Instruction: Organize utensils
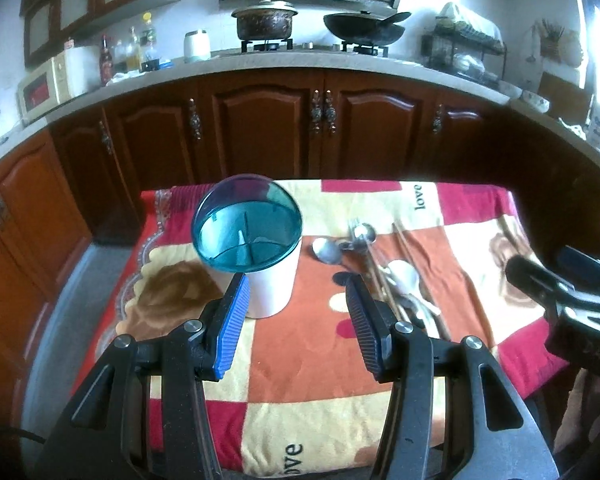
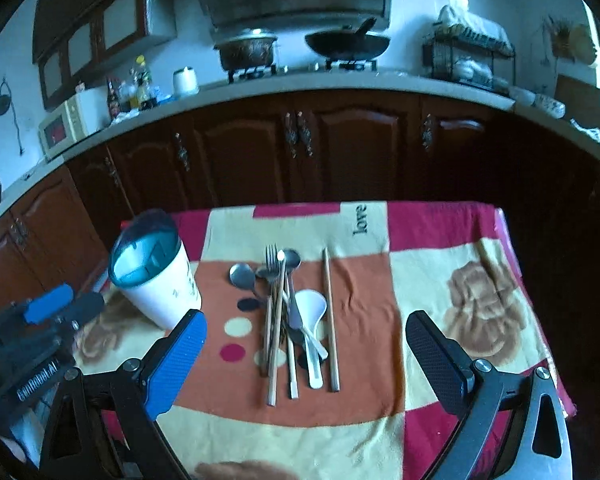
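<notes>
A white utensil holder (image 1: 269,284) (image 2: 162,286) with a teal divided insert stands at the table's left. A pile of utensils (image 2: 294,316) (image 1: 384,276) lies mid-table: a metal fork (image 2: 271,258), metal spoons (image 2: 243,275), a white plastic spoon (image 2: 311,304), and wooden chopsticks (image 2: 329,316). My left gripper (image 1: 298,286) is open, hovering just in front of the holder, empty. My right gripper (image 2: 306,322) is open wide above the near ends of the utensils, holding nothing. Each gripper shows at the edge of the other's view.
A patchwork cloth (image 2: 440,280) in red, orange and cream covers the small table. Beyond it runs a dark wood cabinet row (image 1: 260,128) under a counter with a stove, pot, wok, bottles, microwave and dish rack. Grey floor (image 1: 80,300) lies left of the table.
</notes>
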The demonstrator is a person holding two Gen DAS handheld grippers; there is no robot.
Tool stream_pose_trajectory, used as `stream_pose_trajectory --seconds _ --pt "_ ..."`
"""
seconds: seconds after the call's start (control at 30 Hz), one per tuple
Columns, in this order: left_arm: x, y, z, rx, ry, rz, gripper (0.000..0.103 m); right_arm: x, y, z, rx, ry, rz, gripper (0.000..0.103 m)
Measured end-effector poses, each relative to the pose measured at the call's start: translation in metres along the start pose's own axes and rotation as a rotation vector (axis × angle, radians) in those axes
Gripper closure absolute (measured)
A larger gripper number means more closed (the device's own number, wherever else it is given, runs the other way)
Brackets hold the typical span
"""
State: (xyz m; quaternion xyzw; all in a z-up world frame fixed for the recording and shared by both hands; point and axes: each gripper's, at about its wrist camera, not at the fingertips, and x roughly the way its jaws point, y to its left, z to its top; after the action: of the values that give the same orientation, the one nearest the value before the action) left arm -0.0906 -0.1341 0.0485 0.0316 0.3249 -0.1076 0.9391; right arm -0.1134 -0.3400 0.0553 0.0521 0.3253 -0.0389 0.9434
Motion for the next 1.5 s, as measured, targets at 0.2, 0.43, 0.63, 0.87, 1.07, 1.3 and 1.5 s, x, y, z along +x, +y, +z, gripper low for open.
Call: stream_pose_trajectory --seconds 0.2,0.43,0.63,0.87,1.07,1.3,1.5 --pt "-0.009 -0.004 0.004 -0.006 -0.021 -0.021 0.053 -0.008 -0.001 0.007 0.042 -0.014 -0.022 0.004" --pt "-0.015 -0.004 0.007 -0.016 -0.032 -0.03 0.053 -0.014 0.0 0.014 0.031 -0.027 -0.055 0.004" --pt "-0.016 -0.004 0.008 -0.012 -0.033 -0.028 0.053 -0.014 0.004 0.015 0.018 -0.024 -0.062 0.004" --pt "-0.018 -0.005 0.006 -0.011 -0.029 -0.027 0.053 -0.012 0.002 0.016 0.025 -0.019 -0.07 0.004" --pt "-0.015 -0.005 0.007 -0.007 -0.024 -0.026 0.053 -0.01 0.002 0.015 0.011 -0.015 -0.077 0.004" --pt "-0.011 -0.007 0.008 -0.005 -0.018 -0.022 0.053 -0.006 0.002 0.016 0.006 -0.005 -0.085 0.004" --pt "-0.01 -0.008 0.008 -0.004 -0.018 -0.02 0.053 -0.004 0.005 0.015 -0.009 -0.004 -0.096 0.004"
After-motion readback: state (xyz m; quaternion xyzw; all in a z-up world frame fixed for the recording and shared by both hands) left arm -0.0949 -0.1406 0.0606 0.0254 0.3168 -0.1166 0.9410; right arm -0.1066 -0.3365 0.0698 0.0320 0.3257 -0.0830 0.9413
